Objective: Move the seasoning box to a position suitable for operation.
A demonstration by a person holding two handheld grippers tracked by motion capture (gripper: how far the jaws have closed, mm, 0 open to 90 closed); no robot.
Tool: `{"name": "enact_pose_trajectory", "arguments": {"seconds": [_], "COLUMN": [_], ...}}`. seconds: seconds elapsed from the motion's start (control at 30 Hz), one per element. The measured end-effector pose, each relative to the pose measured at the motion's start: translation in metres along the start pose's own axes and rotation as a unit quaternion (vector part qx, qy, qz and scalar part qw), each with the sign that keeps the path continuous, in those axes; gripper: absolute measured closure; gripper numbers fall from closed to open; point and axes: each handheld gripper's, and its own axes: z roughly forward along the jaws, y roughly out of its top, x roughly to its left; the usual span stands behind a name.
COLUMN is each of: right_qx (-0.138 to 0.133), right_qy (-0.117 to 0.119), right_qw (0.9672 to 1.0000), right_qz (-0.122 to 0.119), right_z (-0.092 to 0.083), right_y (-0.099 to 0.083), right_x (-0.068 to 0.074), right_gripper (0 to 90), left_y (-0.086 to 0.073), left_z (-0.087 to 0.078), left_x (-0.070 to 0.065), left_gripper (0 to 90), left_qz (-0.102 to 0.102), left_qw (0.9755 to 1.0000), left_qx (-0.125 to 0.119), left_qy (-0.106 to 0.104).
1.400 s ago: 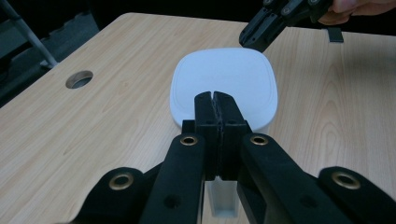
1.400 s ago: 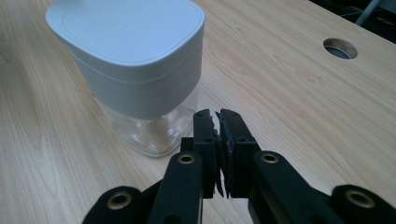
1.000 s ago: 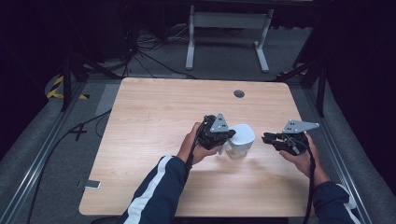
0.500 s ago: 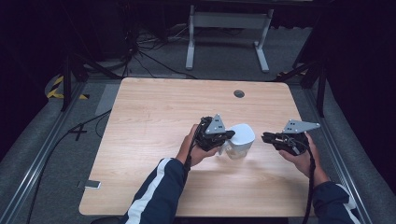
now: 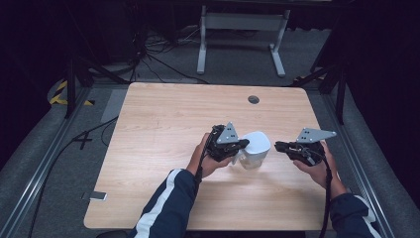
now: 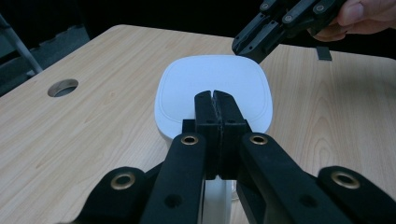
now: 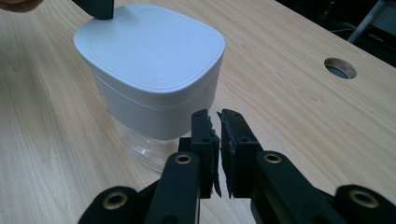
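Left gripper (image 6: 215, 100) jaws closed at the white-lidded jar (image 5: 255, 148); right gripper (image 7: 218, 122) jaws just closing, nothing between them

We see the container (image 5: 255, 148) standing on the table (image 5: 163, 124) at the frame's lower middle, the left gripper (image 5: 233, 148) touching its left side, the right gripper (image 5: 283, 147) just right of it, the table's hole (image 5: 253, 99) behind.

A light wooden table (image 5: 163, 129) stands on grey carpet (image 5: 54, 163) in a dark room.
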Motion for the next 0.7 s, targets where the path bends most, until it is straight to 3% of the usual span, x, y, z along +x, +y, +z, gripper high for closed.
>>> {"name": "enact_pose_trajectory", "arguments": {"seconds": [0.7], "right_qx": [0.006], "right_qy": [-0.004], "right_qw": [1.0000], "right_qz": [0.000], "right_z": [0.004], "right_y": [0.001], "right_x": [0.003], "right_gripper": [84.3], "left_y": [-0.011], "left_z": [-0.001], "left_x": [-0.005], "left_gripper": [90.0], "left_qz": [-0.019], "left_qw": [0.9991], "left_qx": [-0.038], "left_qy": [-0.001]}}
